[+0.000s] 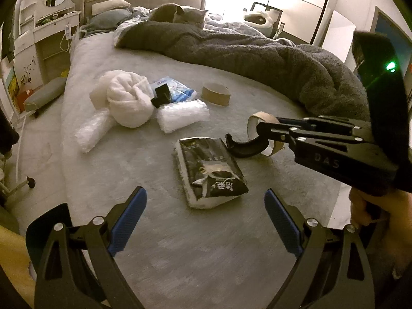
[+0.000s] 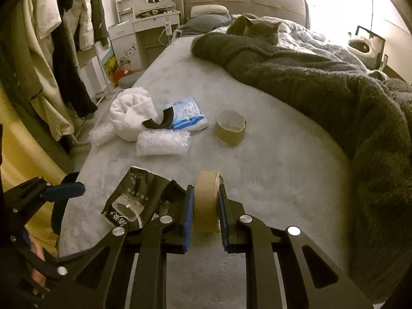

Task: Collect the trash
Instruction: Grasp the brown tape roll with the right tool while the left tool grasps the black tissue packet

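Trash lies on a grey bed [image 1: 128,244]. My right gripper [image 2: 205,215] is shut on a brown cardboard tape ring [image 2: 206,200], also seen in the left wrist view [image 1: 260,122] beside the right gripper [image 1: 247,141]. A black snack bag [image 1: 211,172] lies just left of it, also in the right wrist view [image 2: 136,200]. My left gripper [image 1: 204,216] is open and empty, just short of the bag. Farther off lie a second cardboard ring [image 1: 215,94], a blue-white packet [image 1: 177,90], bubble wrap [image 1: 182,114] and a black curved scrap [image 1: 161,95].
A rolled white towel [image 1: 128,97] sits by the trash, with more bubble wrap [image 1: 90,131] at the bed's left edge. A grey cat [image 1: 180,14] rests on a dark fluffy blanket [image 1: 270,59] at right. A dresser [image 1: 41,33] and hanging clothes [image 2: 64,38] stand left of the bed.
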Motion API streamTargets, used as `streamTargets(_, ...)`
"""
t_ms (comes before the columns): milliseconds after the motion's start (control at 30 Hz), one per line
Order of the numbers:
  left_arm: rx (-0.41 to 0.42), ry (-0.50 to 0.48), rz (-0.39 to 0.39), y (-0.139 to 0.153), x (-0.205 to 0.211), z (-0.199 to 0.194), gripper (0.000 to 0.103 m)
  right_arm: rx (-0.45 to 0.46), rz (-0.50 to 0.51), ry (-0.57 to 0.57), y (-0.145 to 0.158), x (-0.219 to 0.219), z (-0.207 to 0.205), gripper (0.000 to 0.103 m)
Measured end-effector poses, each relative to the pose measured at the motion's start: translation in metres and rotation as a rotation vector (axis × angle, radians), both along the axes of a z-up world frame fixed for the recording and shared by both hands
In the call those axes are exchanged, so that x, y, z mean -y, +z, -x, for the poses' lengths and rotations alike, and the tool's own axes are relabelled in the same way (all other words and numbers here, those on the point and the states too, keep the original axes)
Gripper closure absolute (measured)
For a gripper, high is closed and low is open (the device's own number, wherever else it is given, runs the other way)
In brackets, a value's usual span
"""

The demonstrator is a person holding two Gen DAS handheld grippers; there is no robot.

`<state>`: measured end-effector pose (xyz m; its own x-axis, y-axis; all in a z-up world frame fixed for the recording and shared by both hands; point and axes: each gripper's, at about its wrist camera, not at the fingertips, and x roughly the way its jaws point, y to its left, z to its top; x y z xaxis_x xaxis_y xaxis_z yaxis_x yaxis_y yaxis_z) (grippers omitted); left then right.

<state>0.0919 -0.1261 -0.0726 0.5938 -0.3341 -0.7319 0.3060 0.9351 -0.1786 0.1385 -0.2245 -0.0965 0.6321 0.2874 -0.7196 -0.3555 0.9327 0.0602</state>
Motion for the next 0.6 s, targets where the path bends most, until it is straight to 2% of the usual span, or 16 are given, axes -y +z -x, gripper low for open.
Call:
streamTargets(400, -0.014, 0.027, -0.031, -0.012, 0.015, -0.017, 0.009, 0.055, -0.029, 0.005, 0.011, 0.006, 0.002, 0.085)
streamTargets(600, -0.031, 0.037, -0.045, -0.017, 0.021, -0.027, 0.015, 0.073, -0.039, -0.004, 0.014, 0.011, 0.005, 0.085)
